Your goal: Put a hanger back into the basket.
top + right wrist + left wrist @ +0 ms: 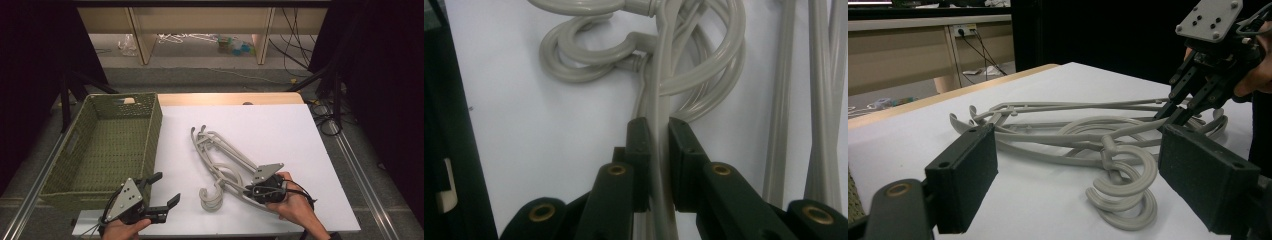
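Note:
A pile of grey plastic hangers (220, 160) lies on the white table top (280, 130), their hooks (211, 196) curled toward the near edge. My right gripper (248, 189) sits low at the pile's near right end, shut on the bar of one grey hanger (663, 75); in the right gripper view its pads (640, 145) press that bar from both sides. My left gripper (164, 190) stands open over the table at the near left, left of the hooks (1120, 187), nothing between its pads (965, 175). From the left gripper view the right gripper (1173, 111) shows at the far right.
An empty green woven basket (150, 135) stands at the table's left side, just beyond my left gripper. The table's front edge runs close under both hands. Shelving, cables and clutter lie on the floor beyond the far edge.

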A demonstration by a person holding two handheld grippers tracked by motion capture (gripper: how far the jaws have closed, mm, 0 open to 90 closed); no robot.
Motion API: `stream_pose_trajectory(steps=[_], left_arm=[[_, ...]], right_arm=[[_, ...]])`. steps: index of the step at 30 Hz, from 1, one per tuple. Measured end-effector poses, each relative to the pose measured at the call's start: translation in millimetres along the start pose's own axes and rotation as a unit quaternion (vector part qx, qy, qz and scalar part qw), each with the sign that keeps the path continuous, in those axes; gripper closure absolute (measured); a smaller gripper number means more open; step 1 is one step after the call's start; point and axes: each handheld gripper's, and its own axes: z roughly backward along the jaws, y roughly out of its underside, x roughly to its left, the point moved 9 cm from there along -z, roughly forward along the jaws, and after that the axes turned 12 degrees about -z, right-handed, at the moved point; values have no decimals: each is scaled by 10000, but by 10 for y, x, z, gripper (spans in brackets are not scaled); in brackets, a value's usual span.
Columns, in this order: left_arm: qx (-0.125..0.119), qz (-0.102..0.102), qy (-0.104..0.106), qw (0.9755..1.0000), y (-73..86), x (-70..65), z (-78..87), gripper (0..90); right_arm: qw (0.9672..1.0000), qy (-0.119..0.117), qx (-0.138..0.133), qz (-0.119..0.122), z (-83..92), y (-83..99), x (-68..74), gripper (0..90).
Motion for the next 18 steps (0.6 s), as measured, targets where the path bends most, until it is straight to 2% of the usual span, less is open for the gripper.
stream_pose_trajectory(steps=[4, 6, 8, 12, 15, 17, 18], left_arm=[[6, -7, -1, 10000, 3, 3, -1, 160], [18, 1, -25, 10000, 6, 6, -1, 160], [89, -84, -60, 9999, 17, 14, 0, 162], [107, -104, -95, 9998, 17, 24, 9, 174], [288, -194, -113, 9993, 66, 26, -12, 197], [382, -194, -43, 9991, 95, 1, -31, 199], [433, -204, 44, 9988, 108, -20, -43, 198]], right_arm=[[9999, 12, 37, 140, 35, -19, 36, 818], [9996, -32, 49, 284, 67, -29, 50, 819], [9992, -45, 21, 405, 94, -41, 66, 819], [9979, -233, -27, 609, 143, -62, 146, 820], [9966, -342, -48, 751, 167, -74, 204, 820], [9958, -421, -68, 807, 193, -81, 243, 820], [9953, -546, -80, 792, 215, -83, 277, 820]])
